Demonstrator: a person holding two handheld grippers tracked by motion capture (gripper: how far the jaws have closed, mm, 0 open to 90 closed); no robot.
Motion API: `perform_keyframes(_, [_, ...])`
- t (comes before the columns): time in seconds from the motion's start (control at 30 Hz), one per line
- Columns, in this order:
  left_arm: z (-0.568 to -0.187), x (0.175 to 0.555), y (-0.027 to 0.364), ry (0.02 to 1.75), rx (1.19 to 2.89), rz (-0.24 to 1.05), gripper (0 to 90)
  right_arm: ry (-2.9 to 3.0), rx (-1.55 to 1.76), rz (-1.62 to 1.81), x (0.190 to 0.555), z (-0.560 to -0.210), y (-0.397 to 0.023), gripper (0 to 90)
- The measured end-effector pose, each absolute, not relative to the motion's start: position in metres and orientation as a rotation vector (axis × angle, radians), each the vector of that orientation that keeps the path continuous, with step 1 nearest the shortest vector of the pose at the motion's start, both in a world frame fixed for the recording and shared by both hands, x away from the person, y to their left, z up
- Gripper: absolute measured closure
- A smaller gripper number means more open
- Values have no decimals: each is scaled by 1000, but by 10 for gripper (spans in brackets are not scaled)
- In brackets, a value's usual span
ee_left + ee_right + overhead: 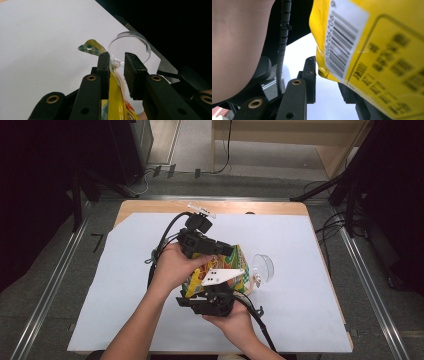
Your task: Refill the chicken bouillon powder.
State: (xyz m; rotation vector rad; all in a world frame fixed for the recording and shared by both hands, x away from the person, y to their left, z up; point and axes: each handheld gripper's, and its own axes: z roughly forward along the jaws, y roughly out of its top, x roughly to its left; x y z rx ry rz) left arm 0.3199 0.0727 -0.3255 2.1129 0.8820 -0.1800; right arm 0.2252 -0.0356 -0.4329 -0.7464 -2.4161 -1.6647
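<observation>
Both forearms bare, no sleeves. Left gripper (117, 67): matte black, blocky rectangular pads, brass-ringed pivot holes on the linkage arms. Right gripper (327, 80): same black build; ribbed black cable; white three-cornered plate on top in the high view.

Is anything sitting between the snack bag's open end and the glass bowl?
Nothing visible. In the left gripper view the snack bag has its torn end right at the rim of the glass bowl, with just bare white table cover around them.
</observation>
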Motion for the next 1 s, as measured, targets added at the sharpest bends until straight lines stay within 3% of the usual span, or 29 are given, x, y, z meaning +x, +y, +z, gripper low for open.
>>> perform_keyframes(1.0, [-324, 318, 73, 894, 2115, -174, 750, -2415, -749, -1656, 224, -431, -35, 711])
